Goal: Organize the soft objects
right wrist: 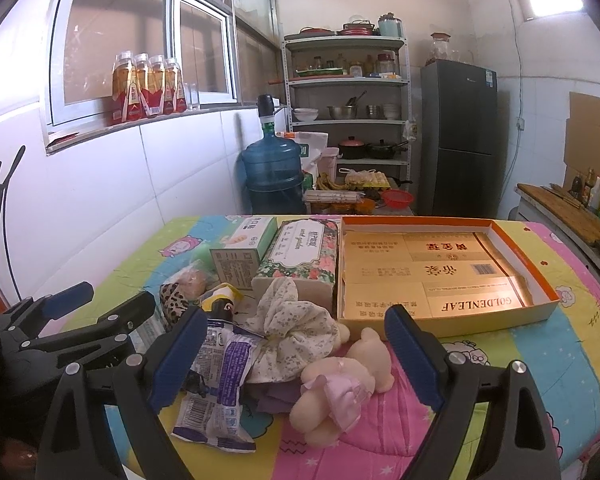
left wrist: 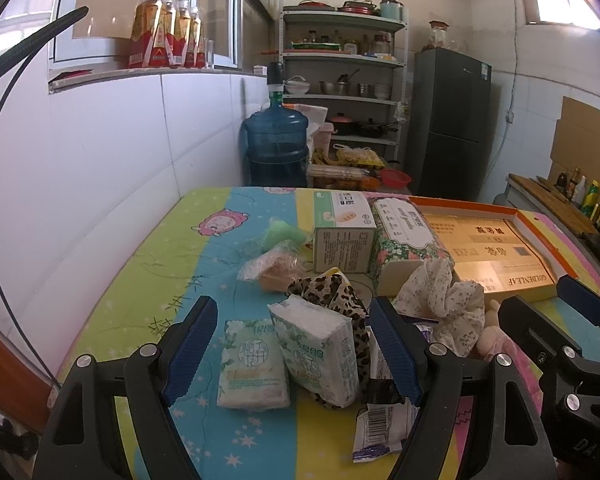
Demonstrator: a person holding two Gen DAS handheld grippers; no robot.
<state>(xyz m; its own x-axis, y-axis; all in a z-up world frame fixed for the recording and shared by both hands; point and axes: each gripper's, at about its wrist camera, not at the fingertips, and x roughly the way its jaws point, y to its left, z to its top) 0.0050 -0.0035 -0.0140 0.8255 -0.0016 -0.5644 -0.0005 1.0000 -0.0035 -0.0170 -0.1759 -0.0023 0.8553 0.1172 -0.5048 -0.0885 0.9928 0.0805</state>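
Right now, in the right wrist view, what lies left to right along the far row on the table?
Green-and-white carton → floral tissue box → open orange-rimmed tray with gold cartons in it. All three stand behind the pile of soft things.

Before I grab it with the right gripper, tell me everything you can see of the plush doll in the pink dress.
The plush doll is cream, soft-looking fabric in a frilly pink dress. It lies on its side on the pink quilted cover, between the open right gripper's fingers, untouched by them. The floral cloth lies against its head side; a purple cloth sits beside it. The gold box stands just behind, apart.
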